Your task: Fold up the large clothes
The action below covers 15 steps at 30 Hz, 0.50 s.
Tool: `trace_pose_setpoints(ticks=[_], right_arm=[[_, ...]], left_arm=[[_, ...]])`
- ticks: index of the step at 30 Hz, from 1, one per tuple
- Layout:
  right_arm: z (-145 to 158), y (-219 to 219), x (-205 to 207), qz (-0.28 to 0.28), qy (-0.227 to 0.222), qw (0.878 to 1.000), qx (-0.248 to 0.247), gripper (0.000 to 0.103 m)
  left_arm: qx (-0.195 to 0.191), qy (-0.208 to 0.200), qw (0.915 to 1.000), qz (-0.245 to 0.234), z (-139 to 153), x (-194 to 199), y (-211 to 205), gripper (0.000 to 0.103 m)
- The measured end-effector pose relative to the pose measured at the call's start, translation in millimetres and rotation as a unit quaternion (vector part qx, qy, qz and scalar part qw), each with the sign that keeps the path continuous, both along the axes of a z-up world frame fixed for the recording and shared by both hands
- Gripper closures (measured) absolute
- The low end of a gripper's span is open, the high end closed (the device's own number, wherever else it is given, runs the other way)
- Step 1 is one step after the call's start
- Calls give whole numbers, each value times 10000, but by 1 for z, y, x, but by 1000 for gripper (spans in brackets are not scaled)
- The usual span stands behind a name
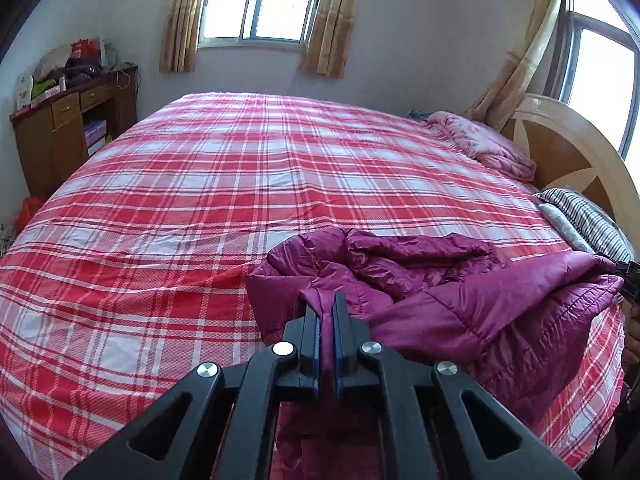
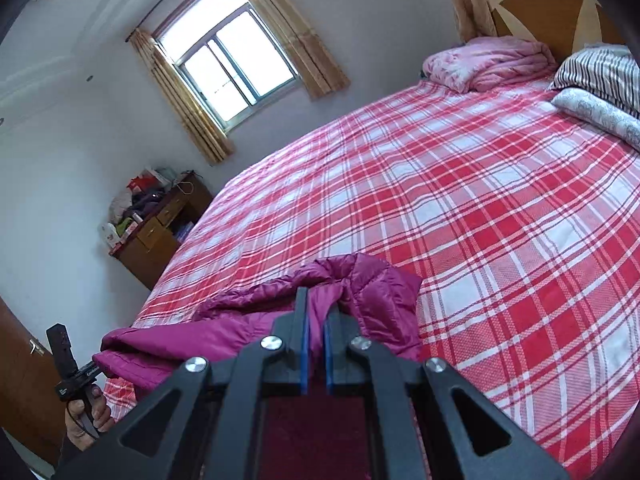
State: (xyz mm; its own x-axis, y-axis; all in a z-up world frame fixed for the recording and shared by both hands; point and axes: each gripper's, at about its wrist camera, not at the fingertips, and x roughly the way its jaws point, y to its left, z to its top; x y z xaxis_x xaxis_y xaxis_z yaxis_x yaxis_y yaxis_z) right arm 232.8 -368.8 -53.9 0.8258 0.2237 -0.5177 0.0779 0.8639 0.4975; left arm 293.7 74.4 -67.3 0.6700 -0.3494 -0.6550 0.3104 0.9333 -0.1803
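Gripping a magenta padded jacket (image 1: 460,304) in both the left gripper (image 1: 327,300) and right gripper (image 2: 318,304), jaws clamped on fabric, at the near edge of the plaid bed (image 1: 240,184); laying-out step, spreading flat next.

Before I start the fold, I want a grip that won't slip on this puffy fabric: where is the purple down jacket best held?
Along its near edge, coming from the bed's near side. Both grippers already do: the left gripper and right gripper are shut on thin folds of the purple down jacket, spread apart. The far part is bunched up on the plaid sheet, too bulky to pinch.
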Motion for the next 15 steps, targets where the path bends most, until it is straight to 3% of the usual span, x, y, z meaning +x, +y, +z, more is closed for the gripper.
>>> trace_pose_setpoints(ticks=[6, 10, 13, 15], right_arm=[[-36, -8, 60, -116, 469, 9988, -46, 95], [-49, 0, 83, -104, 648, 9971, -377, 95], [-55, 6, 93, -64, 736, 9954, -615, 95], [-60, 9, 98, -61, 796, 9938, -777, 95]], left_arm=[[388, 331, 9985, 218, -34, 50, -16, 95], [297, 502, 9975, 387, -41, 54, -11, 94], [305, 207, 9980, 510, -31, 46, -1, 89], [535, -94, 9955, 781, -20, 39, 3, 77]])
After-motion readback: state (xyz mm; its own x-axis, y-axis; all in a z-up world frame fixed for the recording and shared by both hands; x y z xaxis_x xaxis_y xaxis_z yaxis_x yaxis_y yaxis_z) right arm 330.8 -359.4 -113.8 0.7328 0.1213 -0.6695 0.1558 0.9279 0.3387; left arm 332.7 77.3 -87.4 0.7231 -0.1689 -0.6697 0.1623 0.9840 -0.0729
